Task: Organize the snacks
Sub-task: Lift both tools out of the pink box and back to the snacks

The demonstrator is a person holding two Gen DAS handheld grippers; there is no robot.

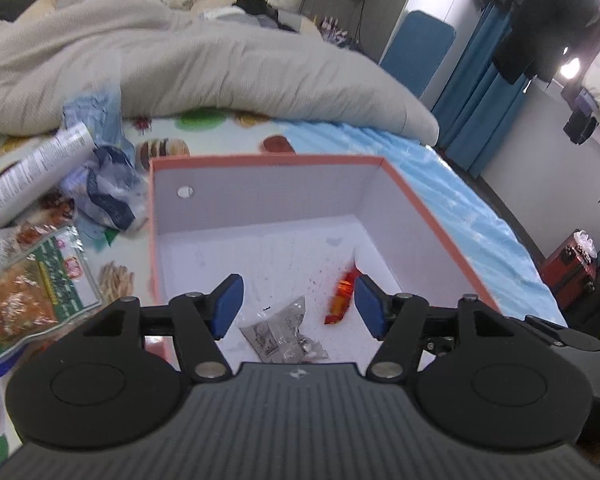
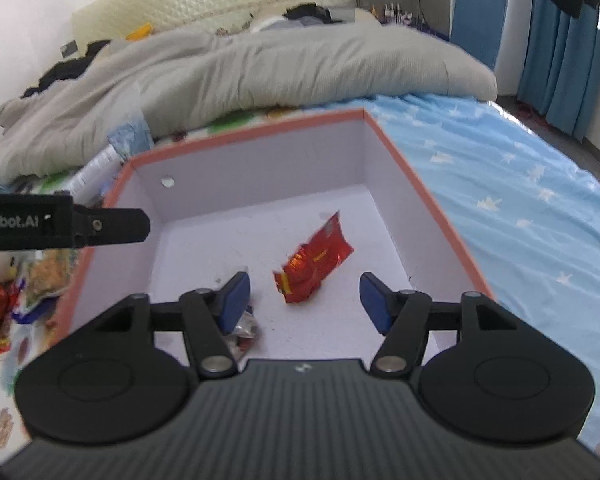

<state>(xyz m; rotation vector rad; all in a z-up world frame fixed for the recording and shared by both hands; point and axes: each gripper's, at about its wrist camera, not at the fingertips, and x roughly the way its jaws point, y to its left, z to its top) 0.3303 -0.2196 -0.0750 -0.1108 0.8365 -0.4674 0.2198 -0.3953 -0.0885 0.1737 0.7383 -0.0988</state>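
Observation:
An open box with an orange rim [image 1: 412,196] [image 2: 420,196] and white inside sits on the bed. Inside lie a red snack packet [image 1: 342,294] [image 2: 314,260] and a clear silvery packet [image 1: 284,334] [image 2: 242,334]. My left gripper [image 1: 298,306] is open and empty above the box's near side, over the clear packet. My right gripper [image 2: 304,300] is open and empty above the box, just short of the red packet. The left gripper's body [image 2: 60,222] shows at the left edge of the right wrist view.
Left of the box lie a green and orange snack bag [image 1: 32,292], a white bottle [image 1: 36,172], crumpled blue plastic bags [image 1: 108,192] and more snack packets [image 2: 0,312]. A grey duvet [image 1: 180,64] is heaped behind. Blue star sheet [image 2: 520,208] lies to the right.

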